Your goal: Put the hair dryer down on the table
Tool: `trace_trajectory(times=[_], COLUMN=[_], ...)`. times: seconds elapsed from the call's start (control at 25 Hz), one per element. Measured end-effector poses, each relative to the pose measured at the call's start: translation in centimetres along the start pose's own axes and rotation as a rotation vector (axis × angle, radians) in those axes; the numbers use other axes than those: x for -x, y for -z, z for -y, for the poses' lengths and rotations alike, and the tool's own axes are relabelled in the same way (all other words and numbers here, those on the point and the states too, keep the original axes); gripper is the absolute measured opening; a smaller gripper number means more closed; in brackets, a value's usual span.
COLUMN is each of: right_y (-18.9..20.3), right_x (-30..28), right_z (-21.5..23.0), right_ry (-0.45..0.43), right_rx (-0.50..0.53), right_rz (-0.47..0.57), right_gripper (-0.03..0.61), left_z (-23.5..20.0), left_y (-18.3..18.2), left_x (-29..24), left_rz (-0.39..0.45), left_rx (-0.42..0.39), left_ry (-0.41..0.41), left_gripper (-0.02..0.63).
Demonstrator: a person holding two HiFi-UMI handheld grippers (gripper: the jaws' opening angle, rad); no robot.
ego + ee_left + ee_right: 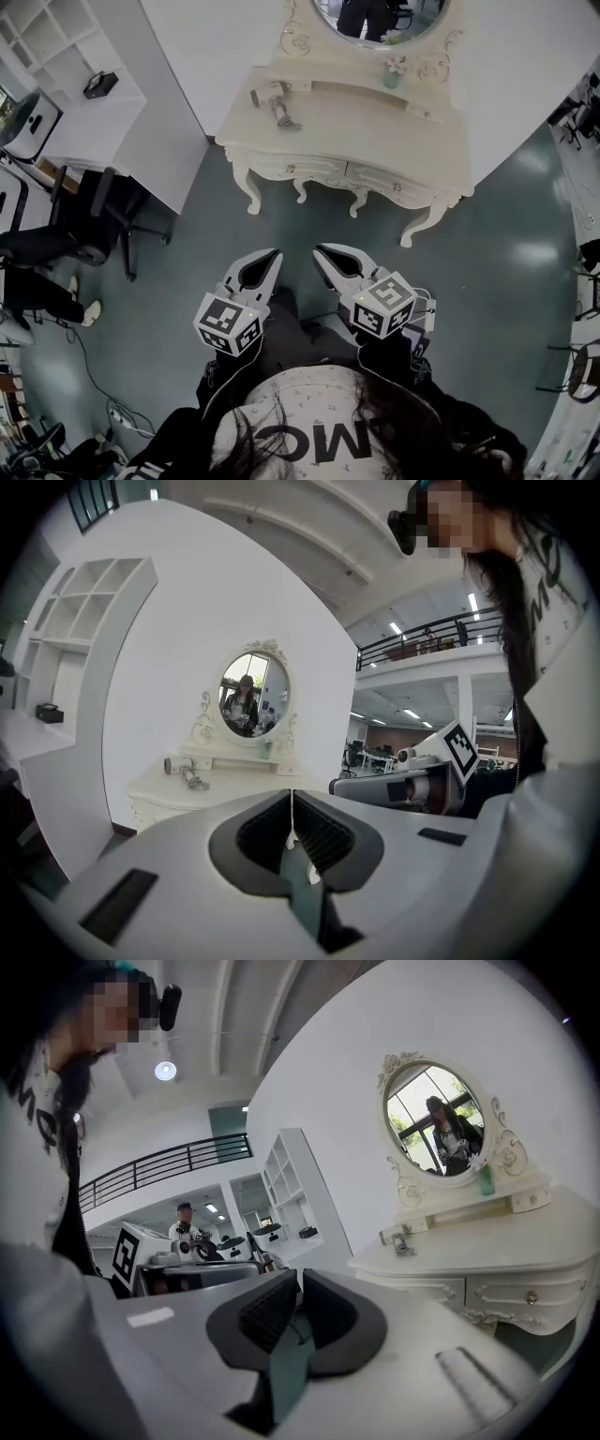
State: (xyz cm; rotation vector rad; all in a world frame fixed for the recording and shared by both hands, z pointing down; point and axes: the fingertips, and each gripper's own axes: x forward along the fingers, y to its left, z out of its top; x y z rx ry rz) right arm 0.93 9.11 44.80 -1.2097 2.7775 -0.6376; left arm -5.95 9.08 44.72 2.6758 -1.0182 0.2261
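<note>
Hair dryer [275, 103] lies on the white table [375, 141], well apart from your grippers.
The hair dryer rests on the left part of the table top, below the mirror [375, 21]. You hold your left gripper [270, 262] and right gripper [323, 255] side by side, close to your body. Both have their jaws pressed together with nothing between them.

I log cream table [375, 131], teal-grey floor [506, 244], pale grey left gripper [274, 254] and right gripper [322, 251], black-and-white marker cubes [228, 323].
</note>
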Motion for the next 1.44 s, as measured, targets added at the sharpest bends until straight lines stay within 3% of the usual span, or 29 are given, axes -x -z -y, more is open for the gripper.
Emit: trace_trajectory(times=[0.64,1.44], right_y=[1.9,2.4], right_x=[3.9,4.7], right_z=[-4.3,-6.1], right_ry=[-0.028,-0.033], right_rx=[0.065,0.091], right_rz=[-0.007,-0.022], right_gripper=[0.011,0.011], left_z=[4.7,5.9], left_y=[1.2,1.1], left_x=[2.8,4.3], left_rz=[0.016,0.048], left_rx=[-0.028,-0.028], left_ry=[0.016,0.024], left_gripper=[-0.014,-0.014])
